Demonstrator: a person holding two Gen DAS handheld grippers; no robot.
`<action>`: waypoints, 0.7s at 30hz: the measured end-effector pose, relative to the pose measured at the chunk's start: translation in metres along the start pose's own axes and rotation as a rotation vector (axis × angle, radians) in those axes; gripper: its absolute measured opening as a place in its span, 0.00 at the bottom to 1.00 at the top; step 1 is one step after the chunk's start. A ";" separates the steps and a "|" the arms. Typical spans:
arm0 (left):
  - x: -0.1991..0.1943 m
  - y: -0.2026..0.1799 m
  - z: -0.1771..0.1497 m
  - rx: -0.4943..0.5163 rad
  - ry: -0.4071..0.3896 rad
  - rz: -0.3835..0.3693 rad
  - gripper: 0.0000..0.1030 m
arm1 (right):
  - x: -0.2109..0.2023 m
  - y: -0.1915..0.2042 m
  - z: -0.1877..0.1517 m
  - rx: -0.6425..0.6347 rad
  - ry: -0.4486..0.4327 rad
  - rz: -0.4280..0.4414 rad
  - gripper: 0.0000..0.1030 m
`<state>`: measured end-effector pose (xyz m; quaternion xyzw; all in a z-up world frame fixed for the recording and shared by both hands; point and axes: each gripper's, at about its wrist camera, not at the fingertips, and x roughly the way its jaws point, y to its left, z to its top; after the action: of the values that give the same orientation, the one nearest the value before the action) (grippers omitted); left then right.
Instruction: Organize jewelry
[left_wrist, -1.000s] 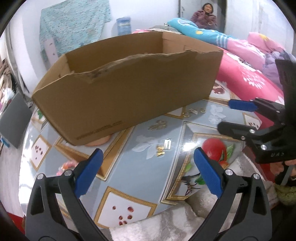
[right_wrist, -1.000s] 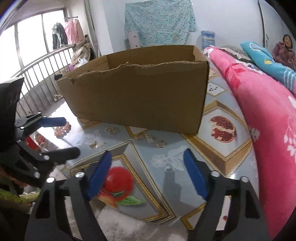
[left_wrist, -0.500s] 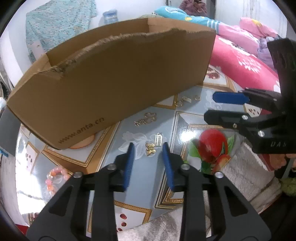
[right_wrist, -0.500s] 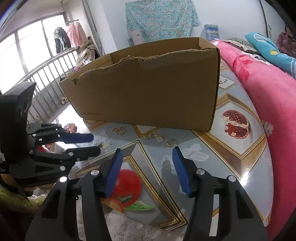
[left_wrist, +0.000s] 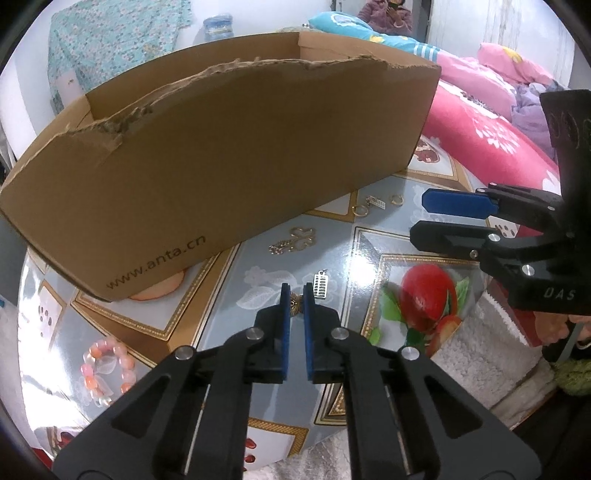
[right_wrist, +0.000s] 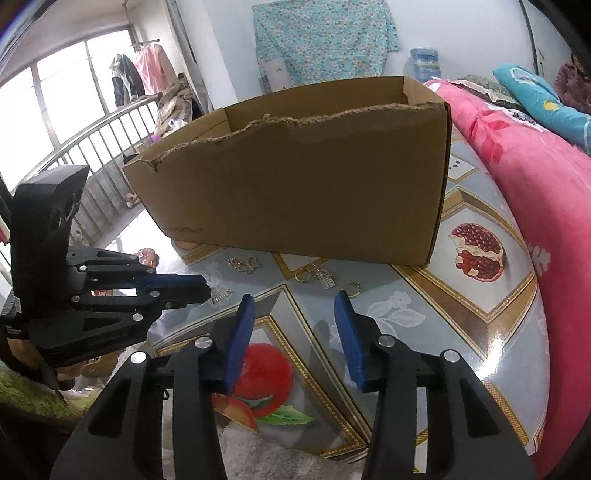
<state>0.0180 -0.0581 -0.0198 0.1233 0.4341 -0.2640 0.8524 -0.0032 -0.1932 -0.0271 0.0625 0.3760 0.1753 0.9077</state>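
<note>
Gold charm (left_wrist: 294, 303), tiny, light, likely slippery on the glossy tabletop (left_wrist: 236, 332), is pinched edgewise between the just-closed left hand-held gripper (left_wrist: 296, 295); the right hand-held gripper (right_wrist: 295, 306), half-narrowed, holds nothing.

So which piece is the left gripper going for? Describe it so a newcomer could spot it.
Start at the cardboard box on the table. In front of its printed corner, the left gripper has just been closing around a small gold floral charm. Unlike the silver ladder-shaped pendant beside it, it is round and gold.
</note>
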 end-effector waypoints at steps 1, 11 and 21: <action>-0.001 0.002 -0.001 -0.011 -0.004 -0.003 0.06 | 0.000 0.001 0.001 -0.003 -0.001 0.002 0.43; -0.016 0.032 -0.008 -0.106 -0.049 0.002 0.05 | 0.014 0.033 0.009 -0.122 0.034 0.078 0.43; -0.020 0.047 -0.017 -0.154 -0.080 -0.006 0.06 | 0.049 0.061 0.019 -0.277 0.151 0.067 0.32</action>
<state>0.0232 -0.0046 -0.0148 0.0456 0.4193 -0.2369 0.8752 0.0261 -0.1181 -0.0308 -0.0644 0.4131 0.2599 0.8704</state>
